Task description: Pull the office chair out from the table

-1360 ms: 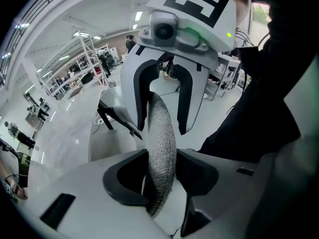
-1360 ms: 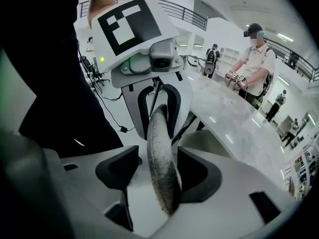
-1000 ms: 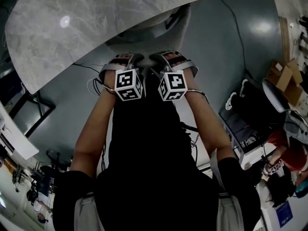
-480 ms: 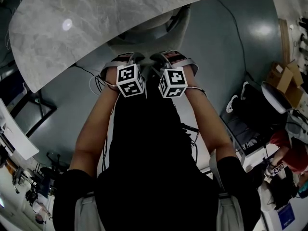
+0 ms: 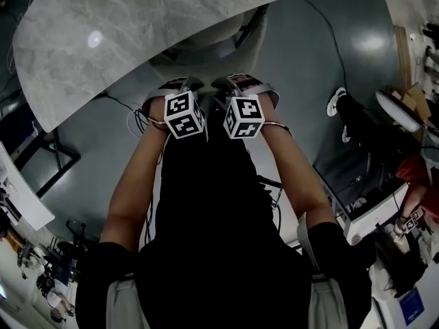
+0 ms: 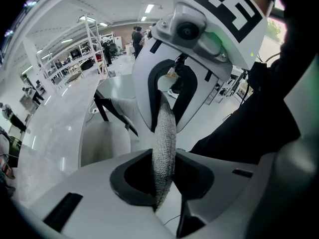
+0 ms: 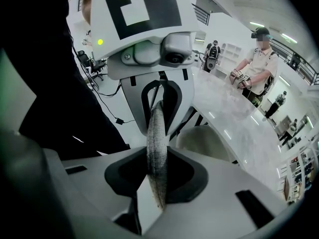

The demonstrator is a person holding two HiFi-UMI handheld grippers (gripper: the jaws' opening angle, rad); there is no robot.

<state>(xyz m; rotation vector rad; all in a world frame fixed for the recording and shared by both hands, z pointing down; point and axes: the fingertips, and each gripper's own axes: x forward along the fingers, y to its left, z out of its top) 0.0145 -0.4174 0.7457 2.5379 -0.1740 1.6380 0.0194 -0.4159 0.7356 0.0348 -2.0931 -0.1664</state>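
Note:
The office chair [image 5: 206, 45] is pale grey, and its seat is tucked under the marble table [image 5: 103, 40]. Its backrest top edge, a grey woven rim [image 6: 164, 143] [image 7: 156, 143], runs between both pairs of jaws. My left gripper [image 5: 185, 85] [image 6: 163, 176] and right gripper [image 5: 226, 83] [image 7: 157, 176] sit side by side on that rim, pointing steeply down. Both pairs of jaws have just been closing, and the dark pads now press on the fabric. Each gripper view shows the other gripper clamped further along the rim.
Cables [image 5: 137, 120] trail on the grey floor left of the chair. A person's leg and shoe [image 5: 337, 103], a desk with equipment [image 5: 357, 197] and a cardboard box [image 5: 411, 108] are to the right. Another person [image 7: 256, 59] stands beyond the table.
Both grippers stay on the backrest rim and have hardly shifted; the left cube has rolled slightly. At the right a person's leg and shoe have come into view.

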